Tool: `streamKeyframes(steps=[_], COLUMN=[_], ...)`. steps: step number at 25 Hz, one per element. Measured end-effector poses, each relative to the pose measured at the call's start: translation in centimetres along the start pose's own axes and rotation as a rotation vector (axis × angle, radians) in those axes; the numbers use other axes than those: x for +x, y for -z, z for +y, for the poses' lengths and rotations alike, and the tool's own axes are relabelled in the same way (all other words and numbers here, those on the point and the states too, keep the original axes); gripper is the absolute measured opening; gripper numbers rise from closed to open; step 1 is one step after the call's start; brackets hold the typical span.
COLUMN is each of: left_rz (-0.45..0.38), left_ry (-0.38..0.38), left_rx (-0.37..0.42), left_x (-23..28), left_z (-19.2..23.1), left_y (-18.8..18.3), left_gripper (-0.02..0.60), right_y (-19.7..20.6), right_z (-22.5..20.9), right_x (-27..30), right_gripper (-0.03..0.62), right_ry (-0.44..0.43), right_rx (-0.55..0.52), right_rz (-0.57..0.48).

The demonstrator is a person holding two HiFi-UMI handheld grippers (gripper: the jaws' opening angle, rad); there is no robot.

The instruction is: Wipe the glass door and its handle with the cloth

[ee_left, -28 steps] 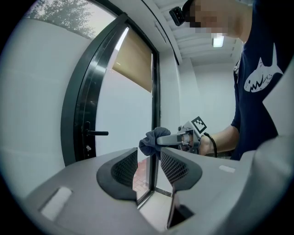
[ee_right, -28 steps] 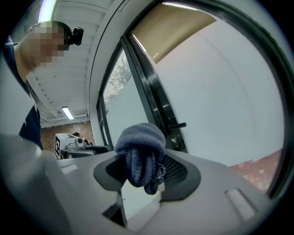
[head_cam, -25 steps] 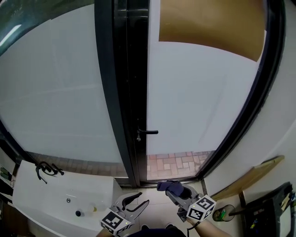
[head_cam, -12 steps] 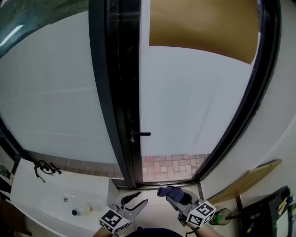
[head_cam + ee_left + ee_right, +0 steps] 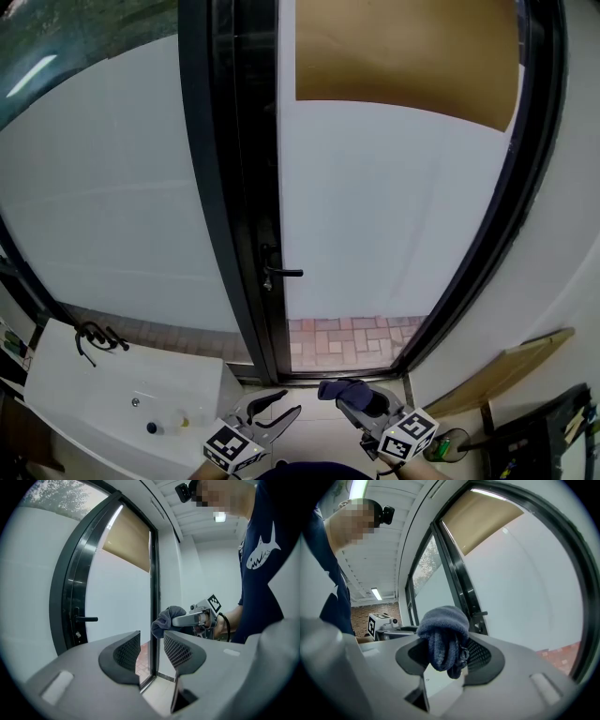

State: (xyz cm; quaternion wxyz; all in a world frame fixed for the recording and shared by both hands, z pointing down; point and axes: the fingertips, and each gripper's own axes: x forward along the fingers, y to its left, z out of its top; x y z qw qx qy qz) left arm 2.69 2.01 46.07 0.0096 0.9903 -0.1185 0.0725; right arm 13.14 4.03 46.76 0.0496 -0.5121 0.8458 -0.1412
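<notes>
The glass door [image 5: 394, 216] stands ahead in a black frame, frosted white, with a tan blind [image 5: 403, 56] across its top. Its black lever handle [image 5: 281, 272] juts from the left stile at mid height. My right gripper [image 5: 349, 396] is low, in front of the door's bottom, shut on a bunched dark blue cloth [image 5: 342, 387]. The cloth [image 5: 443, 639] fills the jaws in the right gripper view. My left gripper [image 5: 277, 410] hangs beside it, open and empty, its fingers [image 5: 129, 651] apart. Both grippers are well short of the glass.
A white sink unit [image 5: 122, 403] with a black tap [image 5: 89, 337] sits at lower left. A wooden board [image 5: 497, 370] leans at lower right, beside dark gear [image 5: 553, 431]. A fixed frosted pane [image 5: 103, 187] fills the left. Brick paving [image 5: 347, 337] shows through the door's clear bottom strip.
The view has shifted a little, so the door frame sits further left in the picture. Both grippers keep their places low in front of the door, cloth still held.
</notes>
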Motion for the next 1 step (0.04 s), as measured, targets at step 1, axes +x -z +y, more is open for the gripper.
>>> streamKeyframes(steps=[1], left_rz=[-0.001], left_ry=[0.000], left_rx=[0.001], left_x=[0.14], left_z=[-0.26], left_y=[-0.05], left_gripper=[0.152], right_y=[-0.01], right_z=[-0.01], right_x=[-0.29], right_gripper=[0.179], right_ry=[-0.001], right_rx=[-0.001], right_rz=[0.003])
